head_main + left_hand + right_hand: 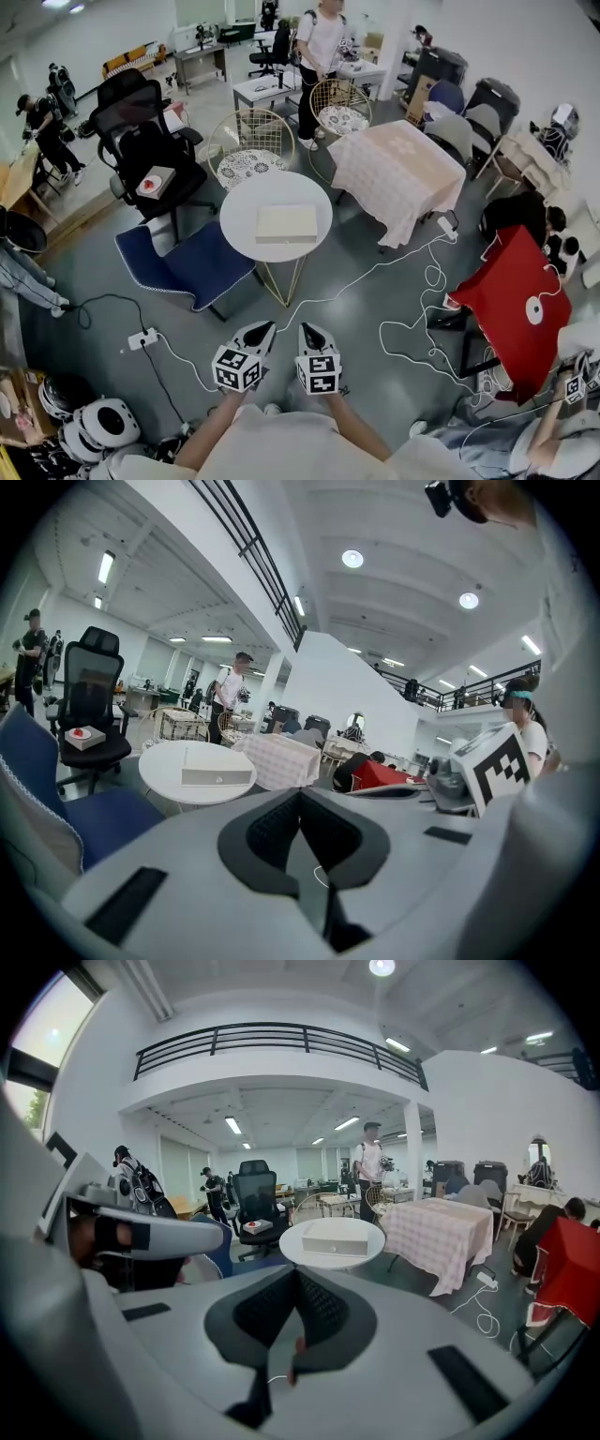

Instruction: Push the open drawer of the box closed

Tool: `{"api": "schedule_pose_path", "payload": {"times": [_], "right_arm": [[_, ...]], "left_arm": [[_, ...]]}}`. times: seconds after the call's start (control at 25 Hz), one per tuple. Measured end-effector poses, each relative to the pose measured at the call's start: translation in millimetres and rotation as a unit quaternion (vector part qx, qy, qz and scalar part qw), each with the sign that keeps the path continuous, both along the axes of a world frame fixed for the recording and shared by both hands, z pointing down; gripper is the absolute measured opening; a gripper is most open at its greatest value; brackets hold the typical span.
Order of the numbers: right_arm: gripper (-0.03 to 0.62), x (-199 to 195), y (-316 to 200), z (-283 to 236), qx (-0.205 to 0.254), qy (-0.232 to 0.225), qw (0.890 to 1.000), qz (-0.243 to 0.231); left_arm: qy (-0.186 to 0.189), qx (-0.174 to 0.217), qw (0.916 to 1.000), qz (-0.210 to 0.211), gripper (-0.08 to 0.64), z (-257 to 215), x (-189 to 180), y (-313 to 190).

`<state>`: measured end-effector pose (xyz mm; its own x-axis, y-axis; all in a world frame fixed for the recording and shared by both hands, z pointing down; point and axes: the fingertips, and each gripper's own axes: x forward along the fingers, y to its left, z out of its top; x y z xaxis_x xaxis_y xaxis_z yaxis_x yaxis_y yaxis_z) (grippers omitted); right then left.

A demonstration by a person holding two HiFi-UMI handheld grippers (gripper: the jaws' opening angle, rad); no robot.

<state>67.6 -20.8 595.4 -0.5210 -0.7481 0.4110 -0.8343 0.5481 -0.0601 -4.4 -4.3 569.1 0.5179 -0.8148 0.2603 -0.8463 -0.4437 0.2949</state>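
Observation:
A flat cream box [287, 223] lies on the round white table [246, 208] some way ahead of me. It also shows in the left gripper view as the box [217, 776] and in the right gripper view as the box [335, 1237], its front panel with a small handle facing me. From here I cannot tell whether the drawer stands out. My left gripper [258, 330] [300, 794] and right gripper [309, 330] [295, 1274] hang side by side close to my body, well short of the table. Both are shut and hold nothing.
A blue chair [183, 262] stands left of the table, with a black office chair [141, 141] behind it. Two wire chairs [248, 150] and a checked-cloth table [398, 173] stand beyond. A red table [511, 305] is at the right. Cables [412, 328] and a power strip [142, 339] lie on the floor.

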Motion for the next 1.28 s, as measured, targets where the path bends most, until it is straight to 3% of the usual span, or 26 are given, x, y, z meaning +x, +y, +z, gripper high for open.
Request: {"api": "schedule_pose_path", "payload": {"times": [0.36,0.72,1.28], "right_arm": [[0.015,7,52,-9,0.011,0.002,1.0,0.001],[0.015,10,67,-11,0.021,0.004,1.0,0.004],[0.015,8,63,-20,0.035,0.005,0.999,0.013]], "left_arm": [[0.002,0.017,0.9998,-0.007,0.012,-5,-4,48],[0.0,0.022,0.9996,-0.016,0.012,-3,-8,72],[0.002,0.04,0.9991,-0.014,0.012,-13,-8,68]]}}
